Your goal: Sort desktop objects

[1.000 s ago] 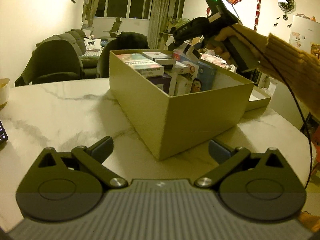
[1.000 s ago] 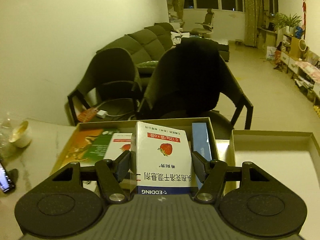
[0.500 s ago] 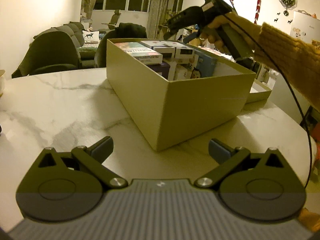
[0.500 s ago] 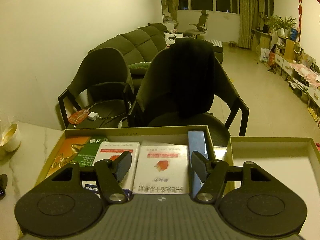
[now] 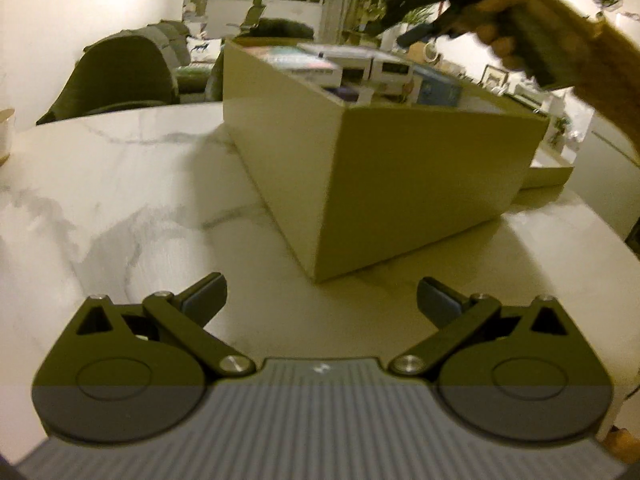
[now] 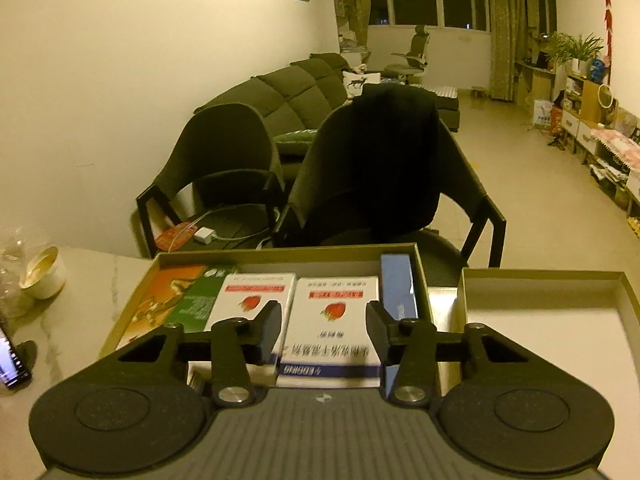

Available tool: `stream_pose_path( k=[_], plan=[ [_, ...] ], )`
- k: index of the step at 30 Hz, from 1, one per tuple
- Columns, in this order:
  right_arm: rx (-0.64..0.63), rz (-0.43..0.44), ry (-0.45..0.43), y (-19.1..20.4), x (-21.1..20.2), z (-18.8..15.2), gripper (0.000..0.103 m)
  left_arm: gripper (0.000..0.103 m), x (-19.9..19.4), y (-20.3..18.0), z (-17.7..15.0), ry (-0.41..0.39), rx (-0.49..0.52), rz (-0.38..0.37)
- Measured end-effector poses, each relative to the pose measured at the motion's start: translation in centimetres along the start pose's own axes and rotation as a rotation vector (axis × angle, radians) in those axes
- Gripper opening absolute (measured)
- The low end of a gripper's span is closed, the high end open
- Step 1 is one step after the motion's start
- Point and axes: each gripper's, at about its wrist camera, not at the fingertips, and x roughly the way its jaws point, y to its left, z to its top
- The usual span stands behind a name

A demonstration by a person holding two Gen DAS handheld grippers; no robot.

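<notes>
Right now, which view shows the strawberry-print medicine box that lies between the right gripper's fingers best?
The right wrist view: the strawberry-print box lies face up in the cardboard box, print readable, under the open right gripper. The left wrist view shows only blurred box tops over the cardboard box's wall.

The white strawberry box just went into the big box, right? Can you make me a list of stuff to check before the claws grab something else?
1. White strawberry box lying flat in the cardboard box, next to its twin: ok.
2. Right claw let go: ok. Its jaws have just been closing, but they hang above the strawberry box without pinching it.
3. Left claw open and empty over the marble table: ok.
4. Room left in the cardboard box: cannot tell, the row looks packed.
5. Lid beside the cardboard box, empty: ok.
6. Next thing to sort: cannot tell; only a cup and a phone show.
</notes>
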Motion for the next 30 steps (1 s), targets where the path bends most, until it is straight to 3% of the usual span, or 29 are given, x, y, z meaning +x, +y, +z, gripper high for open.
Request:
stream_pose_path(
  k=[5,12,20,30],
  plan=[
    [-0.019,0.056,-0.001,0.3,-2.1,-0.5,0.05,0.103,1.6,0.1,-0.2,0.037,-0.018,0.064],
    [-0.055,0.097,0.049,1.1,-3.0,-1.9,0.05,0.103,2.4,-0.2,-0.3,0.026,0.027,0.137],
    [-0.084,0.079,0.107,1.5,-1.7,-2.8,0.05,0.103,2.3,-0.3,-0.1,0.026,0.022,0.154],
    [-0.057,0.063,0.097,0.6,-0.3,-2.6,0.05,0.103,2.4,-0.6,-0.1,0.027,0.021,0.156]
  ],
)
